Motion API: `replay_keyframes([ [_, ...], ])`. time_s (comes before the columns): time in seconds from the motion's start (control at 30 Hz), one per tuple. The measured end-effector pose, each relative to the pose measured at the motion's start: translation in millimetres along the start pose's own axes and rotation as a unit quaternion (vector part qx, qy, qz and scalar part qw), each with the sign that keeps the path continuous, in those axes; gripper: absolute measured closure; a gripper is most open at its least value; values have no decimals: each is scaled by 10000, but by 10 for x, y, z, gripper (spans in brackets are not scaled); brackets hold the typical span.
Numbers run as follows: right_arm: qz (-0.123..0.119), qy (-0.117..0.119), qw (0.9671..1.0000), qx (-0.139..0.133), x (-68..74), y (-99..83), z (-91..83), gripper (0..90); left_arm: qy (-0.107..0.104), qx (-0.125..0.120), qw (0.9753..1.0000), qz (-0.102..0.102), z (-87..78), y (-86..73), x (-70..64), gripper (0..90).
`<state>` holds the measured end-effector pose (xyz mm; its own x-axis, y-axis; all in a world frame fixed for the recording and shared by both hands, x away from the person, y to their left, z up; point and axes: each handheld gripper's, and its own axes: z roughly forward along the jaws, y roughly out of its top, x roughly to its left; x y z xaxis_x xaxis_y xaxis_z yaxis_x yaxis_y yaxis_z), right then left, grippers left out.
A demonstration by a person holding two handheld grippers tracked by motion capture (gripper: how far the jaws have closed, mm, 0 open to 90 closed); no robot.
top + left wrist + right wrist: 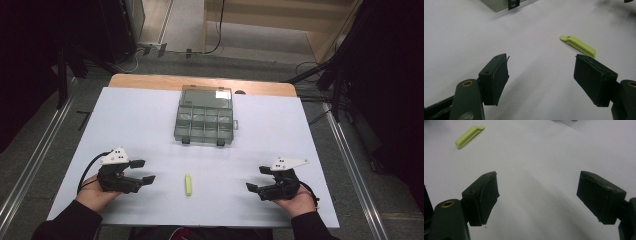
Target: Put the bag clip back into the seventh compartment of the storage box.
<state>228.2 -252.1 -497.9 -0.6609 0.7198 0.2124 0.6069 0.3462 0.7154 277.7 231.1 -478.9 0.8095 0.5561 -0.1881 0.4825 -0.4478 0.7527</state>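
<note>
A small yellow-green clip (pixel 188 184) lies flat on the white table sheet (pixel 150 125), between my two hands near the front. My left gripper (pixel 142 171) rests on the sheet to the clip's left, open, nothing between its jaws. In the left gripper view the clip (pixel 579 46) lies just beyond the right pad (pixel 594 80). My right gripper (pixel 259 179) rests to the clip's right, open and empty too. In the right gripper view the clip (pixel 469 136) sits far off at the upper left.
A clear grey compartment box (pixel 205 121) with its lid shut stands at the table's middle back; its latch (pixel 513 4) shows in the left gripper view. The wooden table edge (pixel 150 81) runs behind it. Cables and floor rails surround the table.
</note>
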Motion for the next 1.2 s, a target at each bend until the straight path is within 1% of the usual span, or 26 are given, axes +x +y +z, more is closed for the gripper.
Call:
replay_keyframes([
  [0.1,4,74,10000,27,-6,-2,22,189,-13,-14,10000,-14,0,0,3,270],
  [0.3,6,65,10000,-12,6,9,19,188,-14,1,10000,-12,3,-2,2,270],
  [0.33,38,55,10000,-22,14,13,19,188,-16,-9,10000,-13,1,-2,3,270],
  [0.4,72,-31,10000,-51,19,17,22,204,-18,-13,10000,-11,1,0,6,270],
  [0.47,120,-25,9999,-73,22,19,14,205,-25,-10,10000,-12,0,1,6,270],
  [0.6,133,-2,9999,-107,14,20,-11,218,-44,-16,10000,-10,-2,2,4,270],
  [0.67,152,22,9998,-80,13,20,-23,231,-48,-17,10000,-8,0,1,2,270],
  [0.87,139,76,9998,-79,29,20,-34,239,-41,-12,10000,-17,-2,3,4,270],
  [0.93,136,70,9999,-54,23,16,-31,239,-49,-17,10000,-20,-3,3,1,270],
  [0.97,131,58,9999,3,19,7,-27,242,-61,-19,10000,-14,-2,4,0,270],
  [1.2,116,128,9998,-21,15,13,-17,242,-67,-38,10000,-20,-5,3,5,270],
])
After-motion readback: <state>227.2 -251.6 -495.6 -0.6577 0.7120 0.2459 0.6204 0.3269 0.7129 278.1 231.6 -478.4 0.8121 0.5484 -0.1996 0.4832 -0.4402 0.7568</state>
